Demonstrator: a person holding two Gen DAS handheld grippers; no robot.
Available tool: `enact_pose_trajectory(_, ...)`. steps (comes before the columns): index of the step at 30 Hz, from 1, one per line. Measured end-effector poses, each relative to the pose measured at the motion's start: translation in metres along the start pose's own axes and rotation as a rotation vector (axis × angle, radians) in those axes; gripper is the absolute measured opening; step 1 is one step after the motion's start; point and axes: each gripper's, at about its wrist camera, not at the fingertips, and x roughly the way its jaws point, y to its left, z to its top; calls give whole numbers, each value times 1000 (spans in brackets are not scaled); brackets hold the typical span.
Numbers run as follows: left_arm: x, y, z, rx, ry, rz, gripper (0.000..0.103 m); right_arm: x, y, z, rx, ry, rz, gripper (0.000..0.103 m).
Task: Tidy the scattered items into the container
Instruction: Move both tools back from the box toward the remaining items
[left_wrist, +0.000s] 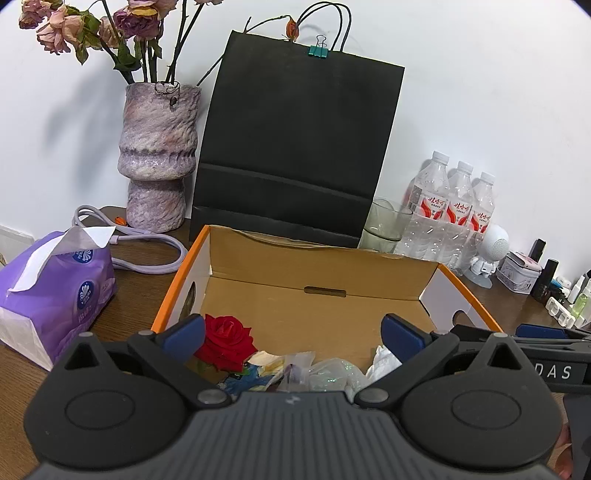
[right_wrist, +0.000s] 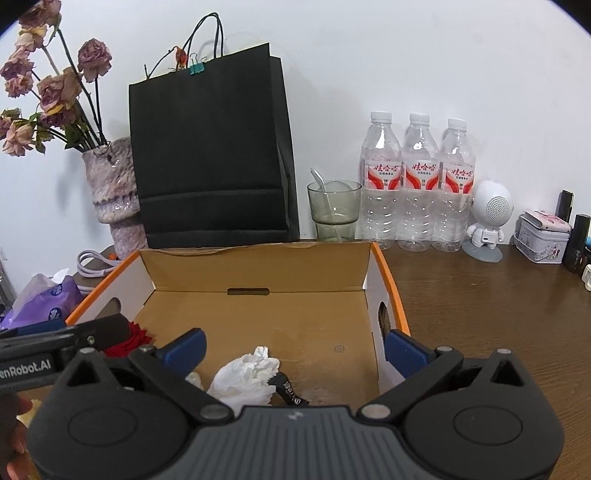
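An open cardboard box with an orange rim sits on the wooden desk. Inside it, near the front, lie a red rose, clear and coloured wrappers and a crumpled white tissue beside a small black packet. My left gripper hangs open over the box's near left part, nothing between its blue pads. My right gripper is open too, over the near right part above the tissue, its right pad close to the box wall. Each gripper shows at the edge of the other's view.
Behind the box stand a black paper bag, a vase of dried roses, a glass with a spoon and three water bottles. A purple tissue pack and cable lie left; a white figurine and tin right.
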Motion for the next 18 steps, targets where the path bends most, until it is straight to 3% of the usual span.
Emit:
enact_pose_trajectory(9,-4,0,1,-2,-7,0,103,-1,-1,0,-1,4,4,103)
enact_pose_trajectory(18,-53,-1,-7,-1,-50,-20,103,-39,-1,-10,-17,-40,36,103)
